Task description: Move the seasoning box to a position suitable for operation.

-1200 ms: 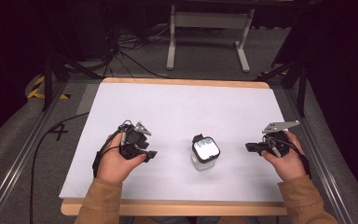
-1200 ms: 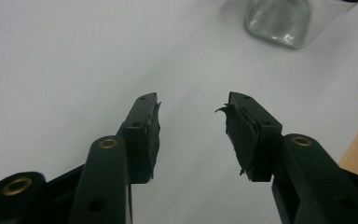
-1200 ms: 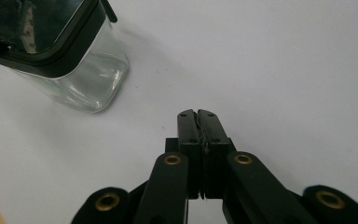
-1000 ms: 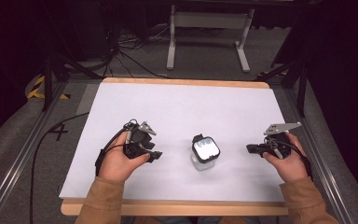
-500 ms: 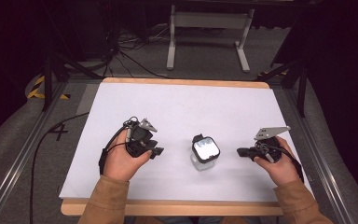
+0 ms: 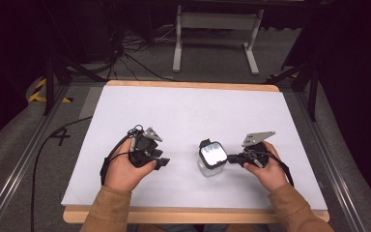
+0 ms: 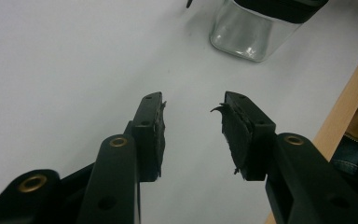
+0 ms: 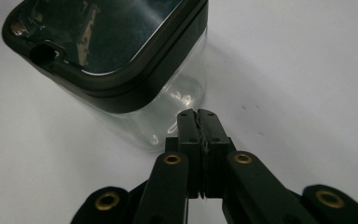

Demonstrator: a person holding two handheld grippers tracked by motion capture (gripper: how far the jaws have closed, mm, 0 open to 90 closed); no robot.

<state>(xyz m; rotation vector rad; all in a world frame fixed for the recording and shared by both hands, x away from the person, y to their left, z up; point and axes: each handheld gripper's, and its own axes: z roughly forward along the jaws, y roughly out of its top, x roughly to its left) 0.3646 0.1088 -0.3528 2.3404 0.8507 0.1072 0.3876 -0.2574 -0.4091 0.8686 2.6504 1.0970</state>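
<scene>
Jar (image 6: pixel 211 158) is stood upright mid-tabletop (image 6: pixel 188 111). Right claw (image 6: pixel 233 159) is pressed closed, empty, just off it at 3 o'clock, nearer. Left claw (image 6: pixel 162 163) is half open, empty, farther off at 9.

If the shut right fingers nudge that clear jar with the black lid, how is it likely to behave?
The jar looks like rigid clear glass or plastic and seems empty, so it is probably light and would slide on the smooth white table. Its squarish body makes rolling unlikely. A push high up, near the black lid, might tip it.
</scene>
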